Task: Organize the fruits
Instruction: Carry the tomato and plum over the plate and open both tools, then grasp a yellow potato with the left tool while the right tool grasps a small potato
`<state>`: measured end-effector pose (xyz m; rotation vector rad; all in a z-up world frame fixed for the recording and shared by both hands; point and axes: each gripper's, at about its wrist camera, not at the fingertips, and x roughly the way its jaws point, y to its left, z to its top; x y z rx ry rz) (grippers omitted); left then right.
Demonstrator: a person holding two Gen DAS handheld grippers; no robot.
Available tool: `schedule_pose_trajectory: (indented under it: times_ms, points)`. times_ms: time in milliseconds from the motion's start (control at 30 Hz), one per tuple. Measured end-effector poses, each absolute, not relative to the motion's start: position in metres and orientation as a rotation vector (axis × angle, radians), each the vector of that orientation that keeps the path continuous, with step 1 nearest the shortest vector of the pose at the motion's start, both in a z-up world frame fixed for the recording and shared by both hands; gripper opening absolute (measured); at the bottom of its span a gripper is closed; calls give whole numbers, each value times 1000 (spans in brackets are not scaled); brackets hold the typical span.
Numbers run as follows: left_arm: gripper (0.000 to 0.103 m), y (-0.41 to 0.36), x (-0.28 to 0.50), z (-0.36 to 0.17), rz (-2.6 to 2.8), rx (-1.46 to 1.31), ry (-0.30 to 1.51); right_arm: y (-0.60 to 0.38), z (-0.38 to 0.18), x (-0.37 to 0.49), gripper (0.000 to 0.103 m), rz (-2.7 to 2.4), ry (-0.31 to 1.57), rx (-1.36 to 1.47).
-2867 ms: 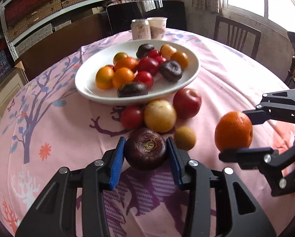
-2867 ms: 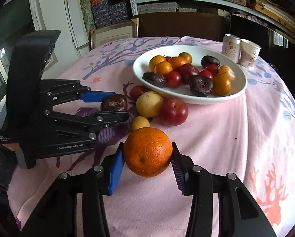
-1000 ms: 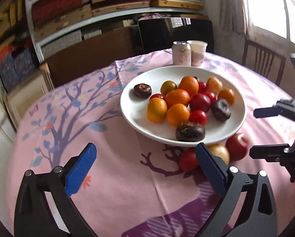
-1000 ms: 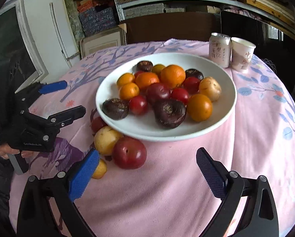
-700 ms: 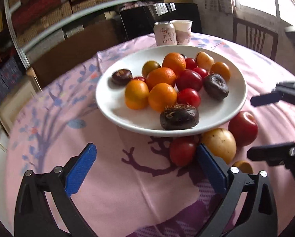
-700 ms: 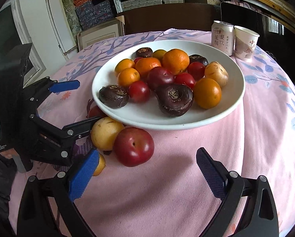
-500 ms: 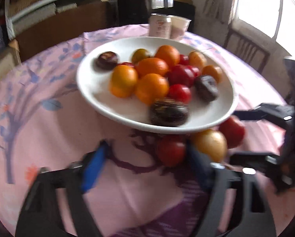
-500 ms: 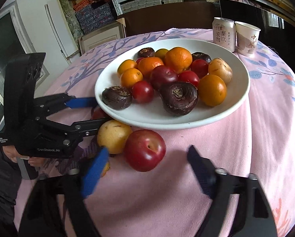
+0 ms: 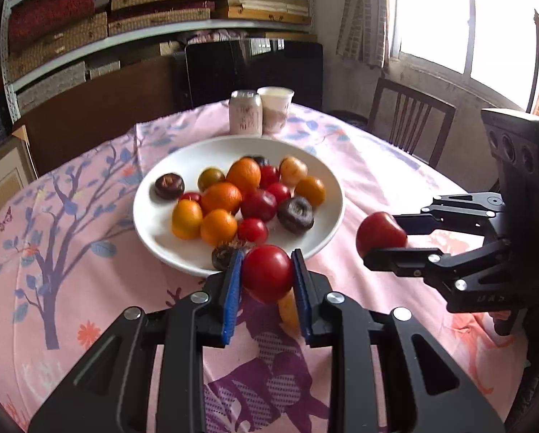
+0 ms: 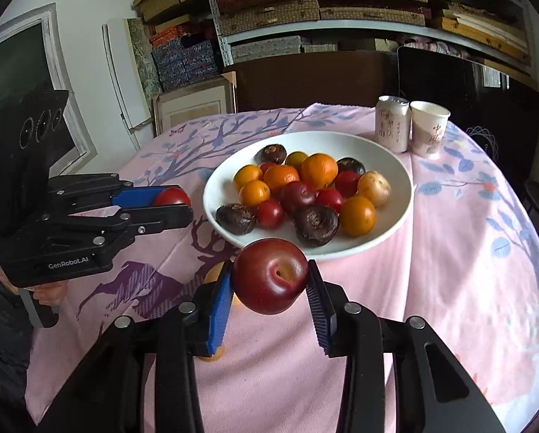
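Both tools, wide apart half a second ago, are now gripping fruit clear of the counter (image 10: pixel 449 288): the left tool (image 9: pixel 267 277) is holding a red tomato (image 9: pixel 267 272), the right tool (image 10: pixel 269 278) a plum (image 10: pixel 269 276). The white plate (image 10: pixel 399 198) is lying just ahead of each, so placement is likely next.

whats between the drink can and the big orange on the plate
Only bare white plate rim and interior lie between the drink can and the big orange, in the right wrist view.

A yellow fruit (image 9: pixel 288 309) on the bench is mostly hidden behind the left gripper's jaws and its red tomato (image 9: pixel 268 273).
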<state>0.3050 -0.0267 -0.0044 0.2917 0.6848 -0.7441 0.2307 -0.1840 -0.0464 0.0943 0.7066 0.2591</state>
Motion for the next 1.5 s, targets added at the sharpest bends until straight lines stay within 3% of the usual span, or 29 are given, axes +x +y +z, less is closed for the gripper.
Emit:
schedule_pose_trajectory:
  times_ms: [233,567,600,633,667,700,933,1167,1500]
  points:
    - [26,-23,348,6,-558,250,679,-187,-33,261,40,245,627,92]
    - [26,-13,388,-10,-488,212,713,-166,-54,301,41,229,697,45]
    - [31,-14,388,-12,-490,209,710,-163,-54,301,47,211,692,17]
    - [44,-14,389,-14,-475,208,704,-162,-53,298,70,171,672,-8]
    - [89,-14,391,-16,-456,208,706,-162,-51,294,84,139,637,-18]
    - [98,-11,391,-16,-429,193,693,-162,-48,288,100,126,603,-22]
    - [98,9,389,-4,-460,61,701,-169,-35,252,100,115,539,-45]
    - [98,15,389,-13,-505,99,795,-142,-71,222,100,214,717,-72]
    - [98,-13,324,-23,-687,277,699,-123,-92,236,100,233,815,-81]
